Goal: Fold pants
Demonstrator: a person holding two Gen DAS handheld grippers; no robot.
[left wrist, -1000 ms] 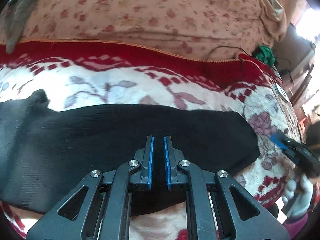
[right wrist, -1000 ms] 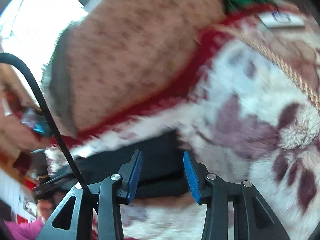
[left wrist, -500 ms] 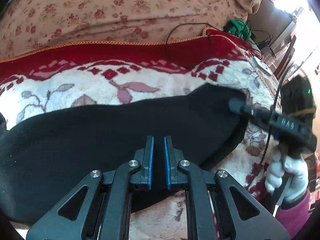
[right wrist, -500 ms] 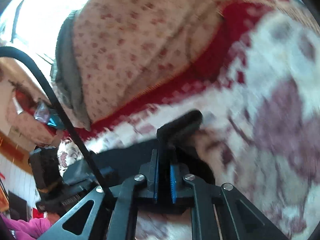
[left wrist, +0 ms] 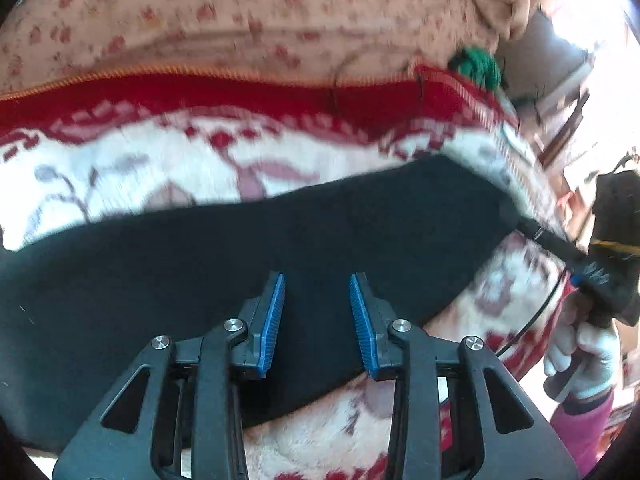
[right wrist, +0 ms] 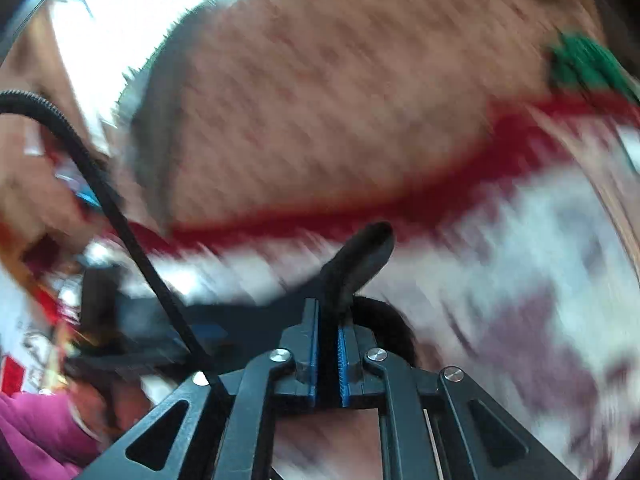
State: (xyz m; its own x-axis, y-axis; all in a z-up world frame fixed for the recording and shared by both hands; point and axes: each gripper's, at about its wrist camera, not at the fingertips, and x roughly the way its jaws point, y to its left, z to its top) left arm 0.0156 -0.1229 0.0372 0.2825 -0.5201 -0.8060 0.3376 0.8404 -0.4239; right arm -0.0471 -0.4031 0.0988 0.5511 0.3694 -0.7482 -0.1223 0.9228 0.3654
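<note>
The black pants lie as a long band across a red and white floral blanket. My left gripper is open, its blue pads spread over the near edge of the pants, with nothing held. My right gripper is shut on a corner of the black pants, which sticks up above the jaws. In the left wrist view the right gripper pinches the pants' right end and holds it up off the blanket.
A pink flowered cover lies behind the blanket. A green bundle sits at the blanket's far right corner. A black cable crosses the left of the right wrist view. Furniture stands beyond the right edge.
My left gripper has opened and let go of the pants. My right gripper stays shut on the pants' right end and has lifted it; both views are blurred by motion.
</note>
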